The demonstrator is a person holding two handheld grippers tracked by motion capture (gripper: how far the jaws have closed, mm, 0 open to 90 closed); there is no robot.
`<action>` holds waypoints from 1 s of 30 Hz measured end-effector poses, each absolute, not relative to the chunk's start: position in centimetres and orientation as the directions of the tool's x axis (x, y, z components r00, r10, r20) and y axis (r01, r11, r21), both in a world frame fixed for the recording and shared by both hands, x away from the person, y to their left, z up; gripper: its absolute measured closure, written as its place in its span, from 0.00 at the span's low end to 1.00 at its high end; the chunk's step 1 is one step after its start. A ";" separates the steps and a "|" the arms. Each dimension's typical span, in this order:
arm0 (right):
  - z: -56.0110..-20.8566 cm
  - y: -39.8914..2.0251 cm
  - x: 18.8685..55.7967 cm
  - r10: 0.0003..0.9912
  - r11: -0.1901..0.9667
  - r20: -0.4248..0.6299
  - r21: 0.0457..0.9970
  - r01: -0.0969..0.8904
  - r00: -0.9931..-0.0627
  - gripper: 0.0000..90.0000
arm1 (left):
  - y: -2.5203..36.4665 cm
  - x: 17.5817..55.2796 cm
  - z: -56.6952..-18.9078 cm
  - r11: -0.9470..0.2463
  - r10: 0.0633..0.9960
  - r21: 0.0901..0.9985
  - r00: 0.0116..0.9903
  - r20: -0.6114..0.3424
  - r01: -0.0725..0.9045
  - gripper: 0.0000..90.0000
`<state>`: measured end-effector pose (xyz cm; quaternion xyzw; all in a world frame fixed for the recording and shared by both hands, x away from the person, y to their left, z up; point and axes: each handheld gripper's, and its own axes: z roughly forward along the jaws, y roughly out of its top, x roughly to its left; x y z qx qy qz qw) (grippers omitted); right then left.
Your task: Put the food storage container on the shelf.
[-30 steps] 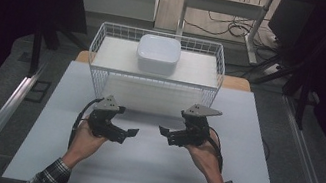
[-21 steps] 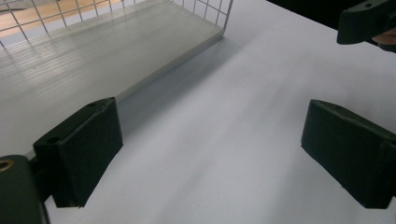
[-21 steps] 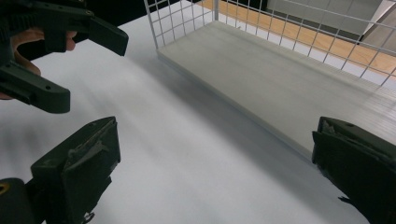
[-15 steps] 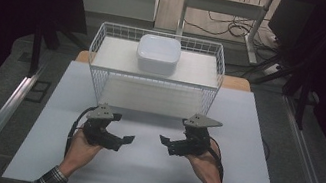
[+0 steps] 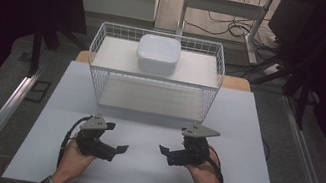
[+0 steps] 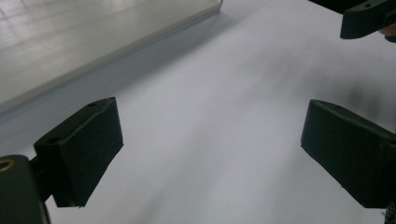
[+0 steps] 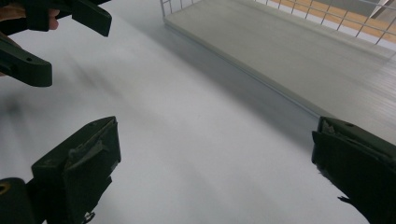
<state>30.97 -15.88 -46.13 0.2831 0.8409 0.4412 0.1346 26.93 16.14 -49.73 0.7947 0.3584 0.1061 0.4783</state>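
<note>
Both grippers, left point(image 5: 116, 150) and right point(image 5: 166, 151), sat low in the frame, jaws wide and empty. The box point(image 5: 158, 54) rested upper centre, inside the basket point(image 5: 95, 77). Reaching in carelessly risked snagging its wire rim.

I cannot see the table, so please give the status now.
Left tongs and right tongs open, empty. White box sits on the wire rack. Nothing between.

open tabletop point(image 5: 145, 180) — wire basket point(image 5: 149, 100) ahead
</note>
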 end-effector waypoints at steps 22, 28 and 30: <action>-47.2 -19.3 28.4 0.624 0.466 0.001 0.802 0.373 -0.782 0.01 | 17.8 24.4 -51.4 -0.317 0.704 0.803 0.693 -0.157 0.505 0.05; -47.3 -20.0 27.9 0.634 0.460 0.001 0.804 0.377 -0.774 0.01 | 18.3 23.7 -51.4 -0.321 0.713 0.801 0.686 -0.147 0.505 0.05; -47.4 -20.4 27.7 0.640 0.459 0.000 0.802 0.382 -0.769 0.01 | 18.7 23.3 -51.5 -0.317 0.719 0.799 0.679 -0.149 0.511 0.05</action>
